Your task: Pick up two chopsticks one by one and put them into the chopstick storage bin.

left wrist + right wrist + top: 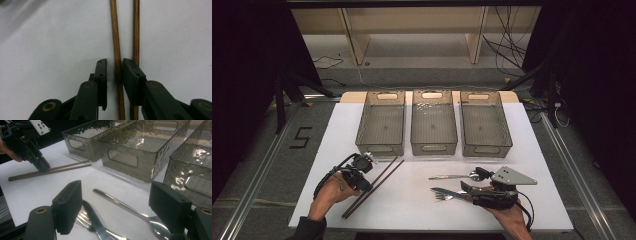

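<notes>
Two brown chopsticks (374,187) lie side by side, slanting across the left of the white table (422,205). My left gripper (366,187) points down at them. In the left gripper view its jaws stand close around the left chopstick (117,50): the right pad (131,77) is against it, and a thin gap shows at the left pad. The other chopstick (136,32) lies outside the jaws. My right gripper (470,180) rests low at the front right, open wide (118,205) over a spoon (120,203), a knife (96,222) and a fork (82,218).
Three empty smoky plastic bins (381,122) (433,122) (485,122) stand in a row at the back of the table. The spoon (452,176) and the fork (446,196) lie between the two hands. Dark floor surrounds the table.
</notes>
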The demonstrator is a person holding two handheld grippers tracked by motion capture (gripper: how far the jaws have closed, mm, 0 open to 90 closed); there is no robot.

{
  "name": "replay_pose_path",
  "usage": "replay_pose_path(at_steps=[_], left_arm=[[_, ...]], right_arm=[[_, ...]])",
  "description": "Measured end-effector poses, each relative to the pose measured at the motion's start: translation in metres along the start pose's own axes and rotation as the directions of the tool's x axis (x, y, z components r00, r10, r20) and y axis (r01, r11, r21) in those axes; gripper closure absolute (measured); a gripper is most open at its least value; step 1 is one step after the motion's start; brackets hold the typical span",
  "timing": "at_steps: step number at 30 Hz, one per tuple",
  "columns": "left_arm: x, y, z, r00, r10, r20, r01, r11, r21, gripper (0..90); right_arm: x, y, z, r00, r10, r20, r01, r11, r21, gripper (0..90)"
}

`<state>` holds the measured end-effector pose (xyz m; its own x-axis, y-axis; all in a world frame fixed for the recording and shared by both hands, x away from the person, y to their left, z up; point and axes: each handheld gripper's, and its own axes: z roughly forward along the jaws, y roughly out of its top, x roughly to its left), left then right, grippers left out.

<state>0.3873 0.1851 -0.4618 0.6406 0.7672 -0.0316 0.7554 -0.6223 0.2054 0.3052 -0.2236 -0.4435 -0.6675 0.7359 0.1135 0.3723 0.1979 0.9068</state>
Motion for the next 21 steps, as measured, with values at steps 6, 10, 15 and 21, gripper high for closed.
replay_pose_path(at_steps=[6, 10, 15, 21], left_arm=[[-0.003, 0.002, 0.001, 0.9996, 0.015, -0.024, -0.015, 0.9998, 0.012, 81.8], [-0.003, 0.002, 0.0, 0.9996, 0.018, -0.024, -0.018, 0.9998, 0.01, 83.8], [-0.003, 0.001, -0.001, 0.9992, 0.033, -0.024, -0.033, 0.9995, -0.001, 84.0], [-0.005, -0.001, -0.018, 0.9981, 0.054, -0.031, -0.055, 0.9976, -0.042, 84.1]], right_arm=[[0.001, 0.0, 0.0, 1.0, -0.003, 0.002, 0.003, 1.0, 0.003, 27.7], [0.0, 0.0, 0.0, 1.0, -0.003, 0.003, 0.003, 1.0, 0.002, 27.9], [0.0, 0.0, 0.0, 1.0, -0.004, 0.003, 0.004, 1.0, 0.002, 27.9], [0.0, 0.0, -0.001, 1.0, -0.002, 0.004, 0.002, 1.0, -0.001, 28.1]])
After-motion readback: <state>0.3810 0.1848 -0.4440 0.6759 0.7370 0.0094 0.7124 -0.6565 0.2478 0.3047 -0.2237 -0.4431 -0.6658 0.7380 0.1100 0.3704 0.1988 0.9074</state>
